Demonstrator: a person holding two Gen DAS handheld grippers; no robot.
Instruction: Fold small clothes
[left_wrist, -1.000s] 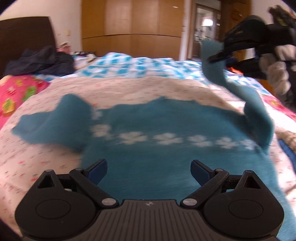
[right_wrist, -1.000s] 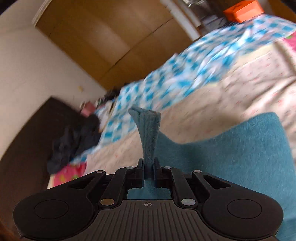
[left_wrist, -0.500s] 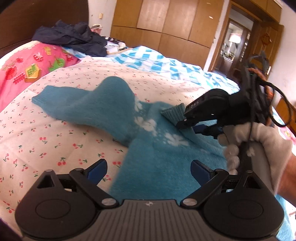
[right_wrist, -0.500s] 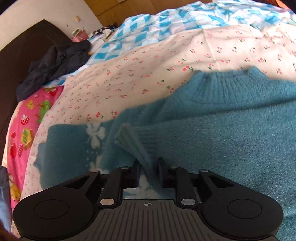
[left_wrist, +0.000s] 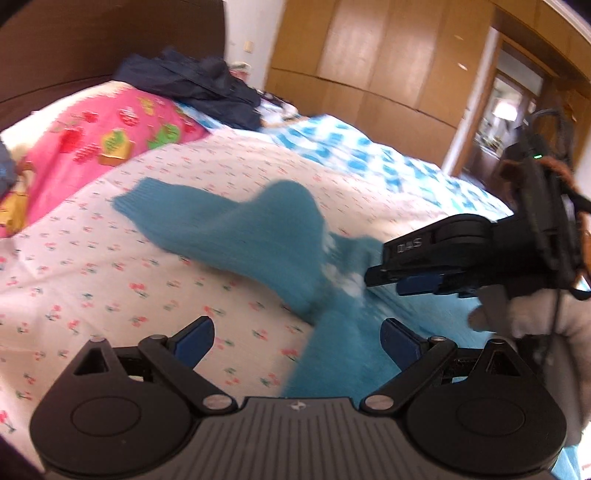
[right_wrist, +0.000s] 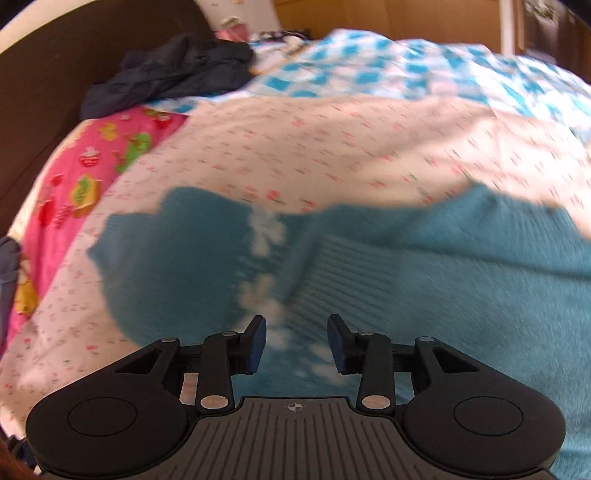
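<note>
One sleeve of the blue sweater (right_wrist: 424, 280) now lies folded across its chest: a second ago your right gripper (right_wrist: 297, 341) held that ribbed cuff (right_wrist: 332, 266) pinched and lifted in the air, then you carried it down over the body. Its jaws have just been opening, and now they stand moderately apart with nothing pressed between the pads; the cuff rests on the knit just ahead of them. So, as I judge it, the first sleeve fold is finished and you have let it go.

Your left gripper (left_wrist: 297, 338) is wide open and holds nothing. It hovers low over the flowered bedsheet (left_wrist: 92, 266), at the edge of the sweater's body. The other sleeve (left_wrist: 207, 221) is not yet folded and stretches away to the left over the sheet. This sleeve is probably the next one for you to fold, and the left gripper looks toward it.

Some things are hard to see. Both views are blurred, so the white flower pattern (right_wrist: 264, 229) is only smears. In the left wrist view, your right gripper (left_wrist: 413, 275) and gloved hand (left_wrist: 524, 314) cover the folded cuff. The hem and the right side of the sweater are cut off, so you cannot tell if the body lies flat there.
</note>
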